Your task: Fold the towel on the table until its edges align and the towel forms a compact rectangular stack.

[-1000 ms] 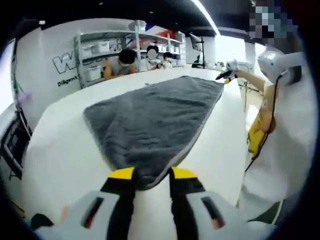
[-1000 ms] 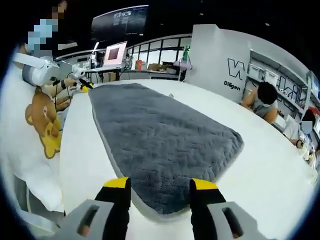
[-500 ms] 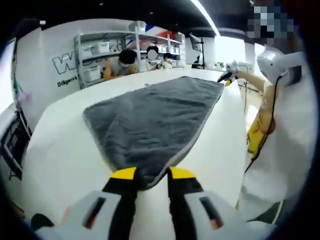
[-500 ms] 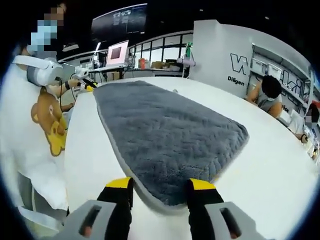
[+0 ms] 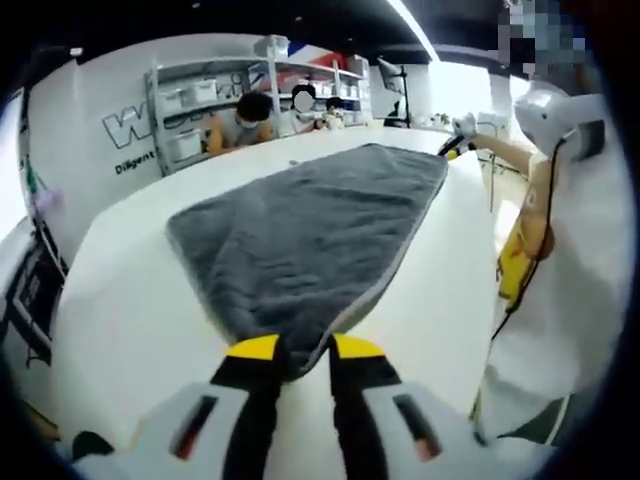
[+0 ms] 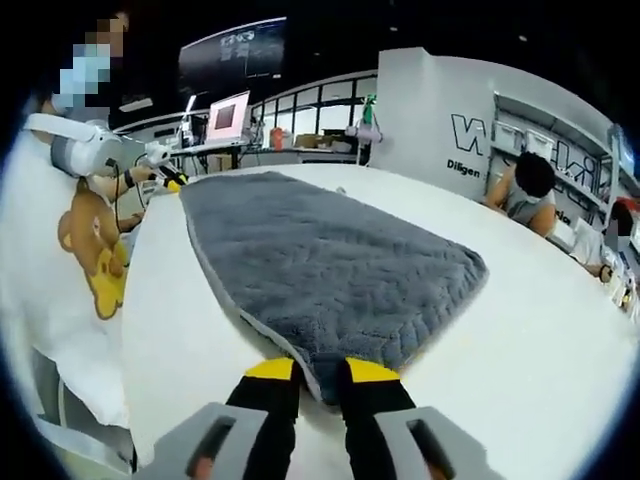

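The grey towel (image 5: 310, 225) lies spread flat on the white table (image 5: 130, 300), running from 6 o'clock up toward 12 in both views. The left gripper (image 5: 293, 352) has its jaws nearly together on the near corner, cloth pinched between the yellow tips. The right gripper (image 6: 320, 372) is likewise closed on its own corner. The towel looks thick, soft and floppy, with a paler hemmed edge; it will probably sag and drag, so the firmer hemmed corners seem the best hold.
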`<state>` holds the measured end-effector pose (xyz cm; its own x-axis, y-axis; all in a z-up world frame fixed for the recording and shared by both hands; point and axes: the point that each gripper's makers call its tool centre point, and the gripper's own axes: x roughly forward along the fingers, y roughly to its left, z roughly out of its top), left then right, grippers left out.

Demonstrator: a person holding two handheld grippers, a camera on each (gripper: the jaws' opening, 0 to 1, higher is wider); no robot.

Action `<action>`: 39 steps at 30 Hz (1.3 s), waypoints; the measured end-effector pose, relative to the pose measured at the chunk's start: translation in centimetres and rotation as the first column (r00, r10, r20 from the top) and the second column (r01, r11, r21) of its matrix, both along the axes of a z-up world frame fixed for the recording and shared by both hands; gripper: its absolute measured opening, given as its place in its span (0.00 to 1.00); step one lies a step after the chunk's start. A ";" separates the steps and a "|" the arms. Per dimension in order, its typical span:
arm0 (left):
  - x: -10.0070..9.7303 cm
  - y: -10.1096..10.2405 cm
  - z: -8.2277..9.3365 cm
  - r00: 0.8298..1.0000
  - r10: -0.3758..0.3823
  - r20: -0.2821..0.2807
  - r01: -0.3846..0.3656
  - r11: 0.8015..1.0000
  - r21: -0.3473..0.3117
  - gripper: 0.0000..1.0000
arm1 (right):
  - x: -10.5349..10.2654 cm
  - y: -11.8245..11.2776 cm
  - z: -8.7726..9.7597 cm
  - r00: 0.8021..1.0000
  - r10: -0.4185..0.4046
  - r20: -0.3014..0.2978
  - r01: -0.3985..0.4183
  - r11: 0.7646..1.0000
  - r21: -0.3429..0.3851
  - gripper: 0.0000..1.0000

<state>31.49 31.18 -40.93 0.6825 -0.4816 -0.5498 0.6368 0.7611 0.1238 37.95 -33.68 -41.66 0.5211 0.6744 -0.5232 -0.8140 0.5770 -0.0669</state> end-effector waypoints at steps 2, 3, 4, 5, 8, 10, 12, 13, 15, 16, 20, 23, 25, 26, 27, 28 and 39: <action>0.0 0.1 0.0 1.000 0.003 -0.001 -0.003 1.000 0.016 0.18 | -0.1 0.1 0.1 1.000 0.006 0.010 -0.006 1.000 0.004 0.10; 0.0 0.1 0.0 1.000 0.004 -0.001 -0.004 1.000 0.020 0.18 | -0.1 0.1 0.1 1.000 0.007 0.013 -0.007 1.000 0.004 0.09; 0.0 0.1 0.0 1.000 0.004 -0.002 -0.004 1.000 0.025 0.18 | -0.1 0.1 0.2 1.000 0.009 0.016 -0.009 1.000 0.003 0.08; 0.0 0.1 0.0 1.000 0.005 -0.002 -0.005 1.000 0.029 0.17 | -0.1 0.2 0.2 1.000 0.010 0.019 -0.010 1.000 0.004 0.07; -0.1 0.2 0.0 1.000 0.010 -0.005 -0.010 0.999 0.038 0.13 | -0.1 0.3 0.6 0.999 0.008 0.035 -0.009 1.000 0.009 0.06; -0.1 0.1 0.0 1.000 0.010 -0.005 -0.010 0.999 0.044 0.11 | -0.2 0.3 0.9 0.999 0.006 0.045 -0.007 1.000 0.016 0.06; -0.1 0.2 0.1 1.000 0.016 -0.004 -0.016 0.999 0.044 0.10 | -0.2 0.2 1.4 0.998 0.003 0.057 -0.004 0.999 0.034 0.06; -0.2 0.0 0.3 1.000 0.018 0.002 -0.018 0.999 0.043 0.10 | -0.3 0.1 1.5 0.998 0.000 0.062 -0.003 0.999 0.037 0.06; -0.1 -0.1 0.6 1.000 0.019 0.011 -0.020 0.999 0.042 0.09 | -0.3 -0.1 1.7 0.997 -0.006 0.071 0.003 0.999 0.039 0.06; -0.1 -0.1 0.9 1.000 0.019 0.017 -0.020 0.999 0.041 0.09 | -0.2 -0.3 1.9 0.997 -0.012 0.080 0.008 0.999 0.046 0.06; 0.1 -0.4 1.4 0.999 0.023 0.038 -0.025 0.999 0.045 0.08 | -0.2 -0.6 2.3 0.996 -0.016 0.092 0.011 0.998 0.055 0.06; 0.1 -0.5 1.9 0.998 0.027 0.052 -0.029 0.999 0.041 0.08 | -0.2 -0.8 2.7 0.994 -0.022 0.107 0.015 0.998 0.060 0.06; 0.0 -0.5 2.2 0.998 0.028 0.059 -0.030 0.999 0.042 0.08 | -0.1 -1.0 3.1 0.993 -0.025 0.115 0.018 0.998 0.065 0.06; 0.0 -0.5 2.2 0.998 0.028 0.062 -0.030 0.999 0.043 0.08 | -0.2 -0.9 3.2 0.993 -0.026 0.117 0.018 0.998 0.067 0.06; -0.1 -0.5 2.4 0.997 0.029 0.067 -0.032 0.999 0.044 0.08 | -0.2 -0.8 3.4 0.992 -0.025 0.122 0.016 0.997 0.069 0.06; -0.2 -0.4 2.5 0.997 0.031 0.071 -0.033 0.999 0.041 0.07 | -0.3 -0.8 3.5 0.992 -0.024 0.126 0.016 0.998 0.068 0.06; -0.9 -0.2 3.2 0.995 0.037 0.095 -0.041 0.998 0.041 0.08 | -0.9 -0.7 4.0 0.990 -0.022 0.141 0.012 0.997 0.070 0.06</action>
